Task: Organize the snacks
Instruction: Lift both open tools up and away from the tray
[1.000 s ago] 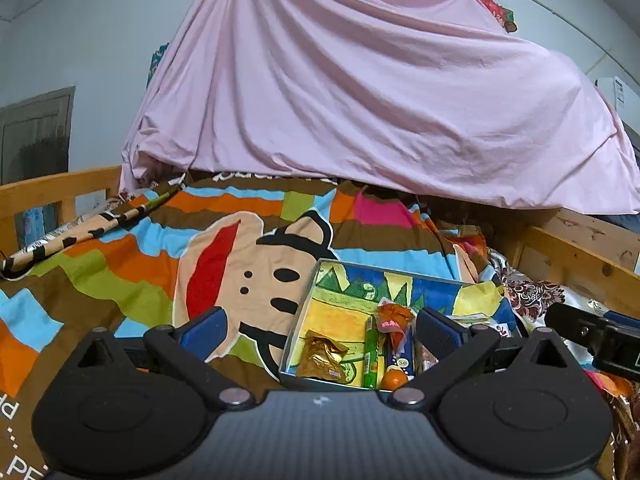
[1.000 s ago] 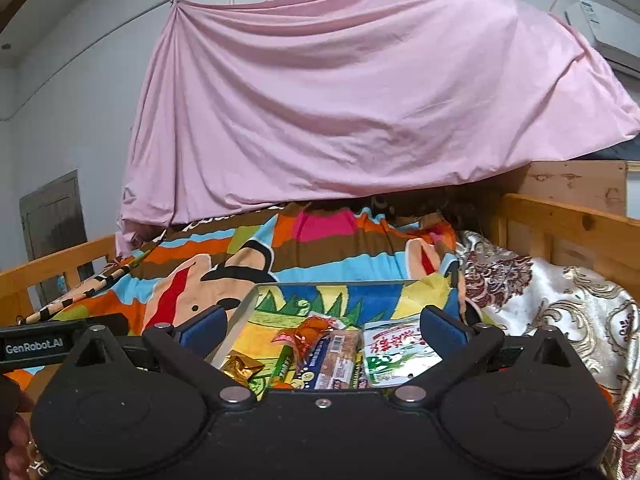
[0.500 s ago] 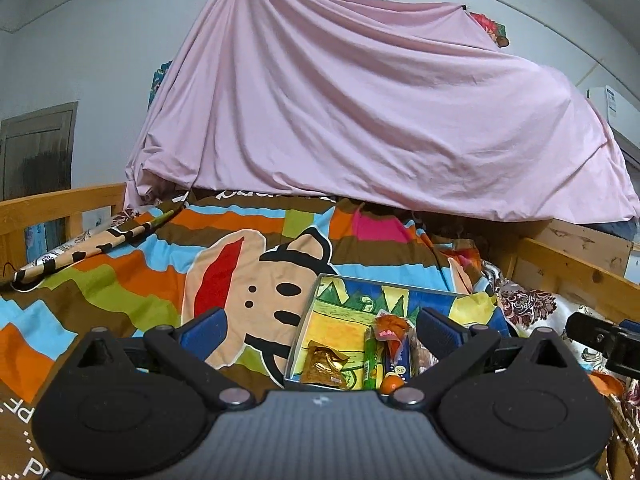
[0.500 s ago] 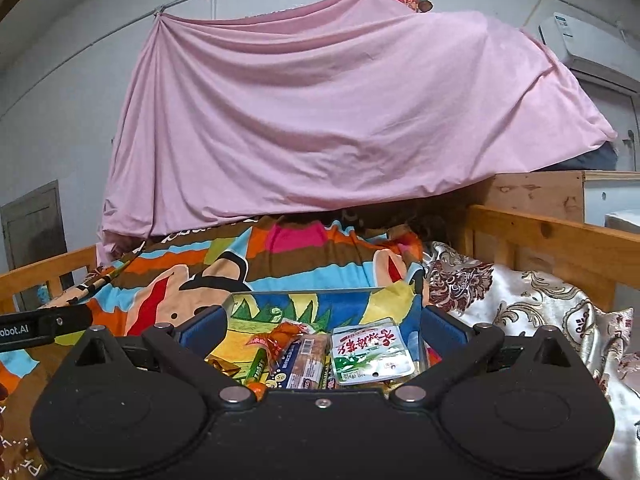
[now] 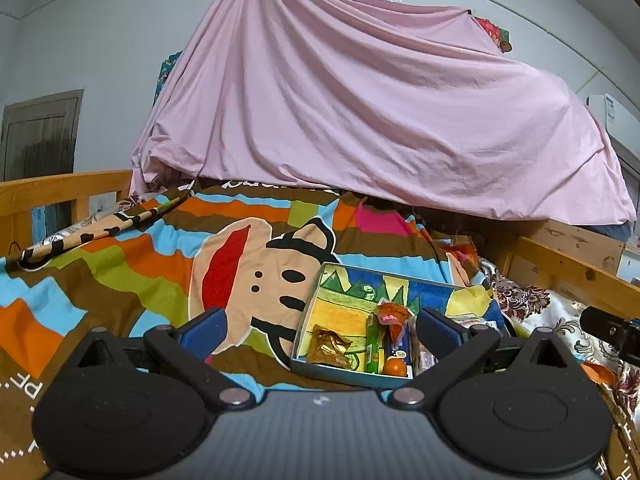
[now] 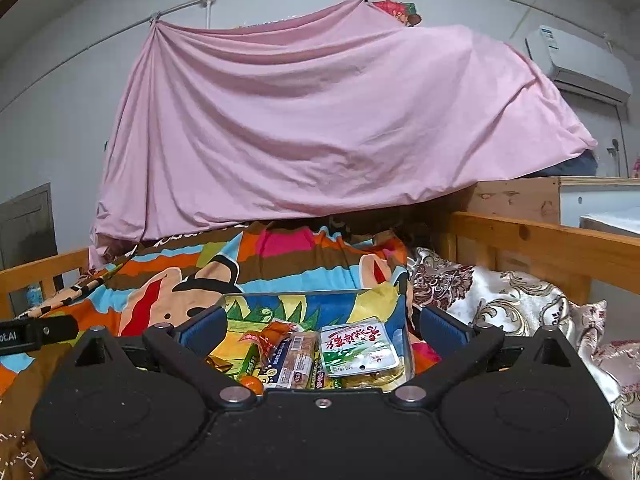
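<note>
We see a big pink sheet (image 5: 360, 120) draped tent-like over the far end of a wooden-framed bed (image 6: 540, 240). Below it lies a striped, multicoloured cartoon-monkey blanket (image 5: 240, 272), soft and rumpled. On the blanket, near us and right of centre in the left wrist view, sits a shallow rectangular box with a bright painted lining (image 5: 352, 308); it holds the snacks.

In the right wrist view the white-and-green flat plastic snack pack (image 6: 358, 346) lies on top at the box's right side, beside a clear-wrapped brown bar packet (image 6: 294, 360). Left of those we have a slim green stick packet (image 5: 372, 344), a crinkled gold foil pouch (image 5: 328, 346), an orange twisted wrapper (image 5: 394, 316) and a small round orange sweet or fruit (image 5: 394, 367) at the near edge.

Left gripper (image 5: 320, 326) and right gripper (image 6: 322, 326): both spread wide, holding nothing, hovering just short of the box.

We judge everything light, and the film slippery and crushable. The flat pack likely buckles, so pinch it across a short edge. The foil pouch: take it by the crimped seam. The box looks stiff; the soft bedding under it gives, so it may tip.
</note>
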`<state>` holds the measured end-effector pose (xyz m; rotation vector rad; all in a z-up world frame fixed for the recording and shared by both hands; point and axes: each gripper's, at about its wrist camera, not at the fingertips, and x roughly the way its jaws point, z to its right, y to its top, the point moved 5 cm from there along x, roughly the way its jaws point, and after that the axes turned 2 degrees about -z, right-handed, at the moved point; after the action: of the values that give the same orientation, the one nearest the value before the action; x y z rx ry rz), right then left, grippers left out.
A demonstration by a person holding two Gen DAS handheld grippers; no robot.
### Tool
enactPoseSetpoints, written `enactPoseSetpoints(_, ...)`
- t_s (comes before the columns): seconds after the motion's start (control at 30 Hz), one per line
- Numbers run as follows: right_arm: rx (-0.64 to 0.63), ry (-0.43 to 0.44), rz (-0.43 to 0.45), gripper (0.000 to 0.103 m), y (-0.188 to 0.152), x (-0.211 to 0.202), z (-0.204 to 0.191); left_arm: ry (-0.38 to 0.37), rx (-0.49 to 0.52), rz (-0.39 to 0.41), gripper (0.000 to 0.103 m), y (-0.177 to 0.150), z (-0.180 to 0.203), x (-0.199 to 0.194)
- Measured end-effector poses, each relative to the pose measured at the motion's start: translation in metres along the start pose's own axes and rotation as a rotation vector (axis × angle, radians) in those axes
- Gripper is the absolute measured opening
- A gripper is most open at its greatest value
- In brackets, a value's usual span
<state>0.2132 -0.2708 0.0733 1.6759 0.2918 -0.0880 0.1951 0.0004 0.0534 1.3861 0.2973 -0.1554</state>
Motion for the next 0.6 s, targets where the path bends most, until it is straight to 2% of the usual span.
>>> enactPoseSetpoints(0.27, -0.003, -0.021, 0.024, 0.102, -0.003, -0.022, -0.001, -0.012, 0.023, 0.01, 0.103, -0.014, -0.003, -0.018)
enactPoseSetpoints(0.6, -0.027, -0.022, -0.022, 0.102, -0.02, -0.043, -0.007, -0.028, 0.043, -0.02, 0.103, -0.029, -0.003, -0.035)
